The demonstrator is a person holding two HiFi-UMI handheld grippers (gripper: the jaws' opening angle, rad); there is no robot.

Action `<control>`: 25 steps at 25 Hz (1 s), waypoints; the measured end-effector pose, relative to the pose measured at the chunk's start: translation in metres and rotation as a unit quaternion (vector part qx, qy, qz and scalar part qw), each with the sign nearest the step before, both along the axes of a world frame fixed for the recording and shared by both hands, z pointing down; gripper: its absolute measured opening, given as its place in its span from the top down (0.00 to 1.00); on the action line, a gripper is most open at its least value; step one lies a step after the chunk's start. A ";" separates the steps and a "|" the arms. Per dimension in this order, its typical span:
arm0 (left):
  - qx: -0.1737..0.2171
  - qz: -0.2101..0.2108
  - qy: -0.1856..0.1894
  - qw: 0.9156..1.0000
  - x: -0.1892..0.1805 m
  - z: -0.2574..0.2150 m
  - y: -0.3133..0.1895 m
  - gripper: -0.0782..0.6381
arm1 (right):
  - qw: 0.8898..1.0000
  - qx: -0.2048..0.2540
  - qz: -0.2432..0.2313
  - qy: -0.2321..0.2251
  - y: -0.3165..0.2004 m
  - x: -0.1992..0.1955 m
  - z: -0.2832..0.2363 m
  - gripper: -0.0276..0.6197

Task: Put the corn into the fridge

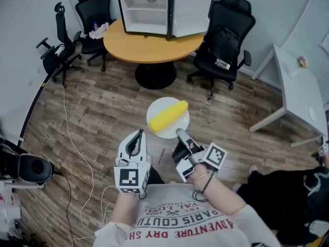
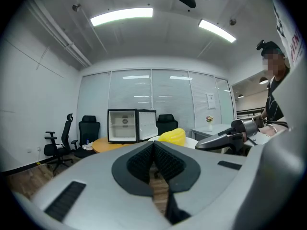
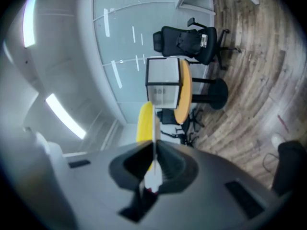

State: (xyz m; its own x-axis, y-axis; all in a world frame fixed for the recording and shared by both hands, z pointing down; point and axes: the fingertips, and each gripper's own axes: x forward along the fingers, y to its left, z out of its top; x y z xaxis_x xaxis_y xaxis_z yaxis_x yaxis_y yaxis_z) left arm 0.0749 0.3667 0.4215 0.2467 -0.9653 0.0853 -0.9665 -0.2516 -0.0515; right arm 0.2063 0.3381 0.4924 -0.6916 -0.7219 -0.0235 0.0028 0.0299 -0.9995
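A yellow corn cob (image 1: 168, 116) lies on a small white plate (image 1: 178, 128) carried above the wood floor. My right gripper (image 1: 180, 134) is shut on the plate's near rim. In the right gripper view the plate (image 3: 156, 138) stands edge-on between the jaws, with the corn (image 3: 144, 123) to one side of it. My left gripper (image 1: 138, 134) hangs to the left of the plate, shut with nothing in it; its view shows the closed pads (image 2: 154, 145) and the corn (image 2: 172, 135) beyond. The small fridge (image 1: 164, 12) stands ahead on a round wooden table (image 1: 149, 48), its door swung open.
Black office chairs (image 1: 226, 32) flank the round table, one at the right and others (image 1: 95, 14) at the left. A white desk (image 1: 300, 94) is at the right. A cable (image 1: 77, 148) trails over the floor at the left, near a dark device (image 1: 28, 169).
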 end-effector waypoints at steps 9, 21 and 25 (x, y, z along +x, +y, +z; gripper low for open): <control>0.001 0.023 0.011 1.000 -0.069 -0.011 -0.086 0.85 | 1.000 -0.004 0.025 0.009 -0.074 -0.061 -0.004 0.89; 0.006 0.048 -0.003 0.999 -0.170 -0.017 -0.180 0.85 | 0.998 -0.001 0.061 -0.009 -0.163 -0.160 -0.011 0.89; 0.005 0.046 -0.001 0.999 -0.185 -0.017 -0.203 0.85 | 0.999 -0.009 0.052 -0.008 -0.185 -0.183 -0.009 0.89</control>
